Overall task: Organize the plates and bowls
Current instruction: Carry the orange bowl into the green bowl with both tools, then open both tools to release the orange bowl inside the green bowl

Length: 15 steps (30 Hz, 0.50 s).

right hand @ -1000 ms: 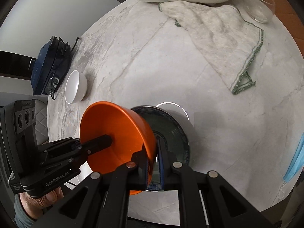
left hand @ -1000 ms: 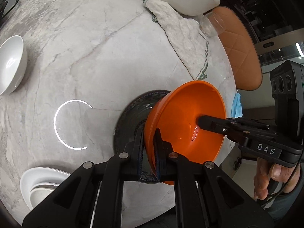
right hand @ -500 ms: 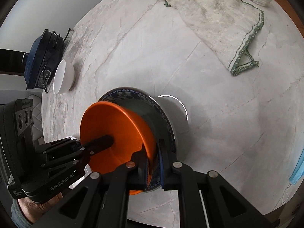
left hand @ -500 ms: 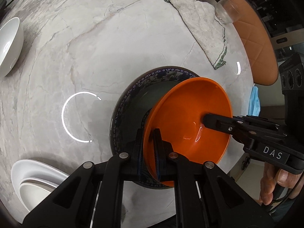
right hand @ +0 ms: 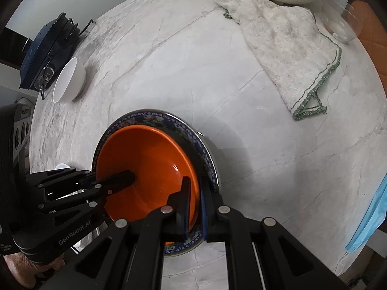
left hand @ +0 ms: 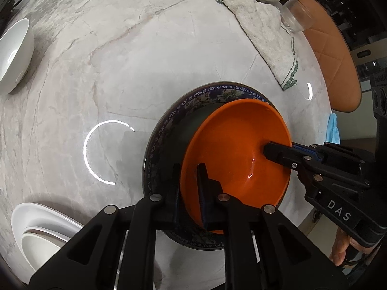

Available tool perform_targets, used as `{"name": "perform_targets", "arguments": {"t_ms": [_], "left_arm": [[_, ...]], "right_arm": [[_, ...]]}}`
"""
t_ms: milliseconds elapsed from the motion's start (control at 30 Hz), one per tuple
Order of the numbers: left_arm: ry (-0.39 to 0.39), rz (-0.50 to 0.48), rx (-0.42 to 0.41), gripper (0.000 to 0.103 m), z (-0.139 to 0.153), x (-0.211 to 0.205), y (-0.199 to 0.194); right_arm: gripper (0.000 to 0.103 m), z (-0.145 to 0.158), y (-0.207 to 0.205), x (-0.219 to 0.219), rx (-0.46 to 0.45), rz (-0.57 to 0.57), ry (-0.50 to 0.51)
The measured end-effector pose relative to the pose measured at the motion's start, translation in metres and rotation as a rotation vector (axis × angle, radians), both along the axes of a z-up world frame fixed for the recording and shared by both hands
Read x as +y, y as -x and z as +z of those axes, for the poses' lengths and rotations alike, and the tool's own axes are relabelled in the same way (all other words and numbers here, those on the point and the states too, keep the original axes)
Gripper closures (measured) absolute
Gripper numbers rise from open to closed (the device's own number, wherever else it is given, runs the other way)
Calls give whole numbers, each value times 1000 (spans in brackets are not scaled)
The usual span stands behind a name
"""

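Left tongs (left hand: 189, 188) opening, right tongs (right hand: 194, 198) clamped, both steeply downward.

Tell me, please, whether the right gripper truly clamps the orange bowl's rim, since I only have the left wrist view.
Observer: Yes. In the right wrist view the right gripper has one finger inside and one outside the rim of the orange bowl, closed on it.
Operator: Thank you. Is anything behind the white bowl?
Observer: A dark blue device lies at the edge of the table, just beyond the white bowl.
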State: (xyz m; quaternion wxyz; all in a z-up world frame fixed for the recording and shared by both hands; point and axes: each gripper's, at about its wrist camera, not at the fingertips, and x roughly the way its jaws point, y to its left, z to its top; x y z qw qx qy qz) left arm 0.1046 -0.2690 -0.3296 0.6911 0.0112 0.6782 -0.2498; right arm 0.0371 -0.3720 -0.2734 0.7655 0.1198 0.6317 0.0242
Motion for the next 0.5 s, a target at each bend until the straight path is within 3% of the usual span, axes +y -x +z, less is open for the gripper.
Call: {"name": "perform_targets", "arguments": {"t_ms": [100,200,233,267,333,500], "left_arm": [[17,16,-5,86,4,3,1],[39,30,-26,76,12,4,3],[48,34,-37,68,16,5,3],[50,36,-51,54,21,5,4],[66,39,-76,40,33,5,7],[78,95,-141,27,62,16,10]], "right_arm": [[95,1,1,2,-7,12,19],[93,2,1,2,-7,14,17],[92,2,2,2,-7,12,8],[91,2,3,1,-8,9,0],[88,5,6,2,-20,9,-12],[61,22,16,-2,-73,13,-59]]}}
